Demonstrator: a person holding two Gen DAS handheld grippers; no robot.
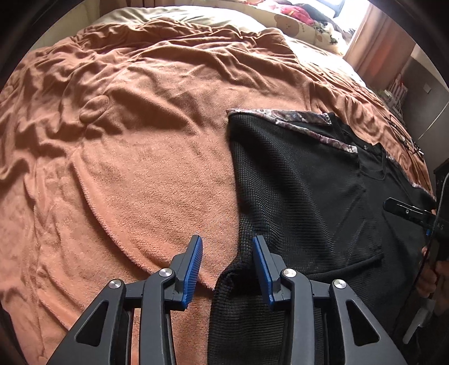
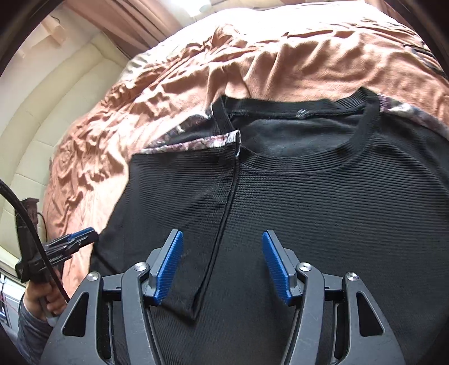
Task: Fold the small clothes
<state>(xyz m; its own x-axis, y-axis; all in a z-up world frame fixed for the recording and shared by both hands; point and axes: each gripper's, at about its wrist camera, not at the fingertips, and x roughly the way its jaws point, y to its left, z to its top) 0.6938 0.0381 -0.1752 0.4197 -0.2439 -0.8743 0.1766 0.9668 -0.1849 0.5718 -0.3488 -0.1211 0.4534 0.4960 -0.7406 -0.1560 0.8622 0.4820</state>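
Fingers [image 1: 196,264] of the left gripper [image 1: 227,266] stand apart with nothing pressed between them; they straddle the near left edge of the black waffle-knit shirt [image 1: 303,196], one blue pad over the blanket, the other over the cloth. No grip is made. The placement suggests an approach to the hem corner or side edge, the natural hold for turning that side over.

The right gripper [image 2: 223,266] is likewise open, its fingers [image 2: 171,264] spread either side of a folded-in sleeve [image 2: 221,224] that lies as a narrow strip down the shirt front. Nothing is clamped. The sleeve's cuff end sits low between the two pads, and whether a pad touches the fabric cannot be told.

The shirt lies flat, front up, on an orange fleece blanket [image 1: 140,140] that covers the bed, collar [image 2: 362,132] away from the person. A floral-patterned trim [image 2: 196,143] marks the shoulder line (visible on both sides of the neck). The left sleeve appears already laid inward across the chest, so the fold is judged partly begun, the body not yet doubled over.

In the right wrist view the person's hand [image 2: 39,300] holds the left gripper at the shirt's edge. Pillows and bedding [image 1: 308,25] lie at the far end, well apart from the work.

Risk: the loose sleeve may shift if the side edge is lifted carelessly.
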